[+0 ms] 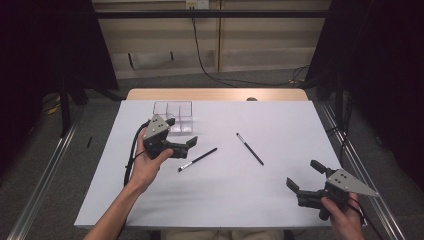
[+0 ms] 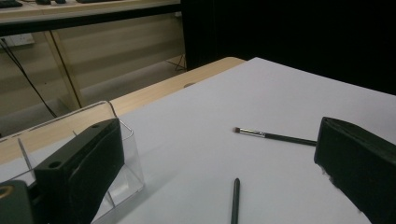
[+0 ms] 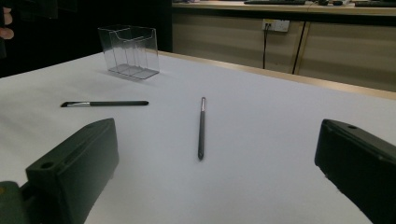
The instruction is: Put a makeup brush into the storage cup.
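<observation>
Two thin makeup brushes lie on the white tabletop (image 1: pixel 280 200): one brush (image 1: pixel 197 159) just ahead of the left gripper (image 1: pixel 186 132), the other brush (image 1: pixel 249 148) near the middle, well apart from the right gripper (image 1: pixel 305 175). Both grippers' fingers are spread and hold nothing. One clear plastic organizer (image 1: pixel 173 116) stands beside the left gripper; the high view shows its four compartments, while the left gripper view shows its near wall against that gripper's finger (image 2: pixel 86 161).
</observation>
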`<state>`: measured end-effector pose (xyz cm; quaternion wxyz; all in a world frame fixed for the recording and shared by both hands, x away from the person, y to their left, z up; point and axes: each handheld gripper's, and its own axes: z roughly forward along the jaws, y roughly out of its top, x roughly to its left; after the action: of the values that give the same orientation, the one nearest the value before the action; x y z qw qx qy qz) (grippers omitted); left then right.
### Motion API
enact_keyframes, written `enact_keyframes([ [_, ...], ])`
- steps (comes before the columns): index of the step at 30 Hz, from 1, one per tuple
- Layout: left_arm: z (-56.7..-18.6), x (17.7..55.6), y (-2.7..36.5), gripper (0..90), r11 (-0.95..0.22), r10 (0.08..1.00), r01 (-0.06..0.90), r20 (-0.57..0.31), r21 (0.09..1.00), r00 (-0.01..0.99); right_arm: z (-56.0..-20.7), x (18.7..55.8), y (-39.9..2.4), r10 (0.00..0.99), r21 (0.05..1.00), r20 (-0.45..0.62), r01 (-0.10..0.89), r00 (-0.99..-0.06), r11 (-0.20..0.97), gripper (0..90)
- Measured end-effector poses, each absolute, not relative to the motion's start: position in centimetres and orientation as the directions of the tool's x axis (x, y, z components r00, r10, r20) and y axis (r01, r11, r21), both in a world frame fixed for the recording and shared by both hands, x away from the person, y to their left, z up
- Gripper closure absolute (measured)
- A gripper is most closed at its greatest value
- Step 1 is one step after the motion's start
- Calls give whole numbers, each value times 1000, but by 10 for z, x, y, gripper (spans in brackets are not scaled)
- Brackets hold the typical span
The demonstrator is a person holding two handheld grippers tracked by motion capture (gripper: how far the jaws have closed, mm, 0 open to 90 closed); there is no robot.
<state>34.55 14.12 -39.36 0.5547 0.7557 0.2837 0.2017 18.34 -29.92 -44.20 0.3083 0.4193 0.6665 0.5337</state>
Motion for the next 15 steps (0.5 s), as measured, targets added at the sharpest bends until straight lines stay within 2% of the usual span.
enact_keyframes([
  [15,-393,359,136,24,-298,624,285,-40,911,780,-442,183,-300,889,969,35,231,-457,81,0],
])
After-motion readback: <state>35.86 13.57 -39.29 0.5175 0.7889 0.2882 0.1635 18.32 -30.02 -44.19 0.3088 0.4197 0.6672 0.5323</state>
